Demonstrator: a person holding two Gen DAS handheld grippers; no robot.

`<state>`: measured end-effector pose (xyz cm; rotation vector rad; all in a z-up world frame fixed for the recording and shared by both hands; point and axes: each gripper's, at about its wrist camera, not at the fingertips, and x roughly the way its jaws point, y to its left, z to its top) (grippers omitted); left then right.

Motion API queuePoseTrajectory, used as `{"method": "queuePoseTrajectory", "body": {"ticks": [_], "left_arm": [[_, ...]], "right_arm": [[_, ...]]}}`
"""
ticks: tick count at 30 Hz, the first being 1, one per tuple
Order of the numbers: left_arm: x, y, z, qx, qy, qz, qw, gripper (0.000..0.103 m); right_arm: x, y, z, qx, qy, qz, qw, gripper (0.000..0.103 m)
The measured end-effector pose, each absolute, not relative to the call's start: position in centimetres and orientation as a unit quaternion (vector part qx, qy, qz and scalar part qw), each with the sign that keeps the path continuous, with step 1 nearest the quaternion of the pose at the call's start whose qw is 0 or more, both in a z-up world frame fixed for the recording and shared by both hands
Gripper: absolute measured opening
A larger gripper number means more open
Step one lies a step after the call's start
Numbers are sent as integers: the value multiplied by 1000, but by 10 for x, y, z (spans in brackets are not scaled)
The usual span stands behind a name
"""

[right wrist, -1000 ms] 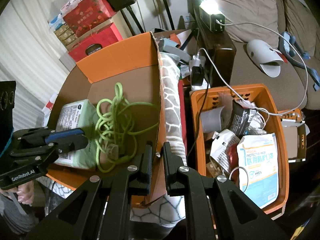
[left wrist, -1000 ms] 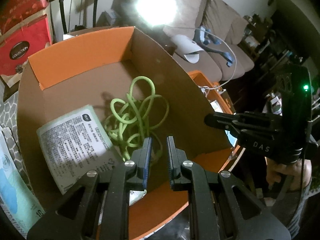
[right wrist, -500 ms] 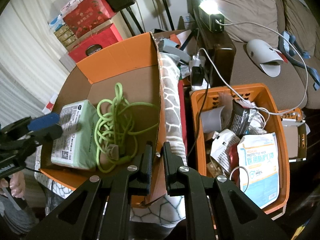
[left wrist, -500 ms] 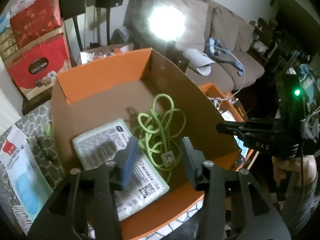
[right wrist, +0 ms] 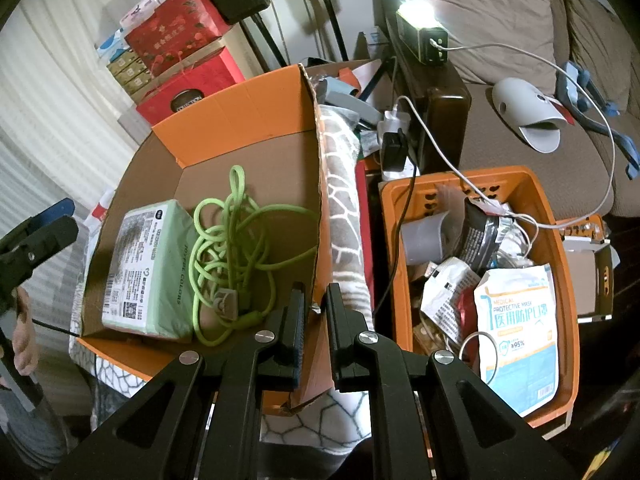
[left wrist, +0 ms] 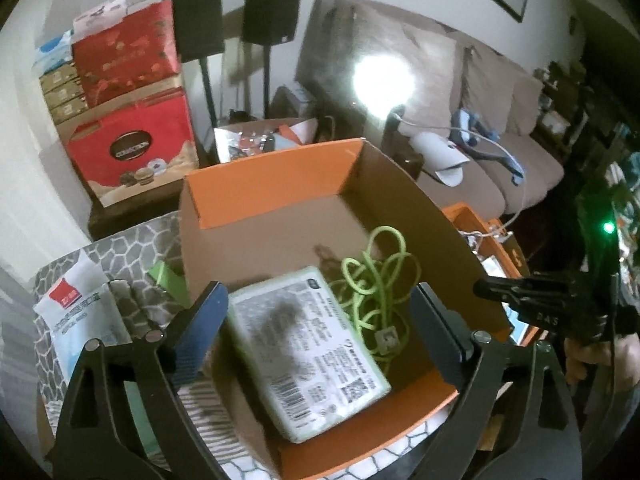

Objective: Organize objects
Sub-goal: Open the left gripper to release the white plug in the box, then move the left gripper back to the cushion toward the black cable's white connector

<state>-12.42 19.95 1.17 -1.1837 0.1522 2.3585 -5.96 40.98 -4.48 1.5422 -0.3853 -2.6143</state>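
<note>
An open cardboard box [left wrist: 272, 184] with orange flaps holds a pale green wipes pack [left wrist: 308, 356] and a tangled lime-green cable [left wrist: 376, 284]. My left gripper [left wrist: 320, 332] is wide open and empty, above the near edge of the box over the pack. The box [right wrist: 236, 116], pack [right wrist: 148, 268] and cable [right wrist: 236, 240] also show in the right wrist view. My right gripper [right wrist: 314, 320] is nearly closed around the box's right wall edge. An orange basket [right wrist: 560, 264] to the right holds a mask packet [right wrist: 520, 332] and other packets.
A hexagon-patterned cloth [right wrist: 344, 208] lies under the box. A white packet [left wrist: 80, 312] lies left of the box. Red gift boxes [left wrist: 132, 148] stand behind. A lamp [right wrist: 420, 28], charger cables and a sofa [right wrist: 520, 12] are at the back right.
My left gripper has opened wide and pulled back and up from the box. The wipes pack now lies flat by the cable. The right gripper has not moved.
</note>
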Motion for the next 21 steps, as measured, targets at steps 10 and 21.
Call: {"method": "queuePoseTrajectory", "body": {"ticks": [10, 21], "left_arm": [[-134, 172, 13, -425, 49, 880, 205, 103], [-151, 129, 7, -434, 28, 886, 162, 103]], "right_arm": [[-60, 410, -45, 503, -126, -854, 41, 9], [-59, 410, -45, 503, -125, -854, 40, 9]]}}
